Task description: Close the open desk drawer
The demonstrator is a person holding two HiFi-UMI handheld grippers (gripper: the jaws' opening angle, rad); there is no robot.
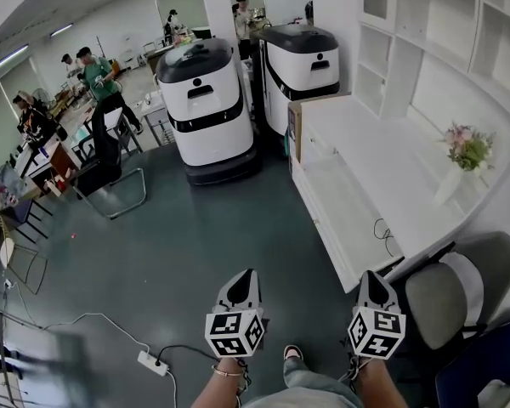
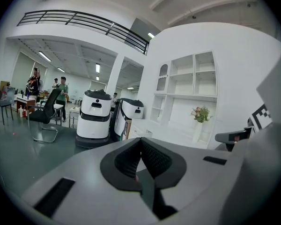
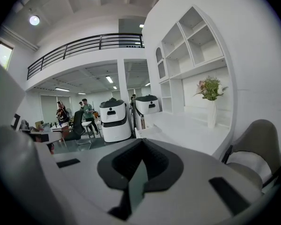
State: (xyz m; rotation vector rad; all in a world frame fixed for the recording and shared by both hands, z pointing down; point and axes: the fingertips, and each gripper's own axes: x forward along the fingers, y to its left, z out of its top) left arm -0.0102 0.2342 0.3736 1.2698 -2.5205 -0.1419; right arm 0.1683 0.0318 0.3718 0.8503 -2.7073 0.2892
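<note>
The long white desk (image 1: 382, 185) runs along the right wall under white shelving. On its front left side one drawer (image 1: 317, 145) stands slightly pulled out; it also shows in the left gripper view as a drawer (image 2: 140, 131) and in the right gripper view as a drawer (image 3: 148, 131), far ahead. My left gripper (image 1: 246, 273) and right gripper (image 1: 369, 274) hover low in the head view above the dark floor, well short of the desk's near end. Each has its jaws together, and neither the left gripper (image 2: 141, 140) nor the right gripper (image 3: 141, 141) holds anything.
Two white service robots (image 1: 206, 109) (image 1: 299, 66) stand beyond the desk's far end. A grey chair (image 1: 459, 291) is tucked at the desk's near end. A vase of flowers (image 1: 464, 155) stands on the desk. A power strip and cable (image 1: 151, 362) lie on the floor at left. People work at far tables.
</note>
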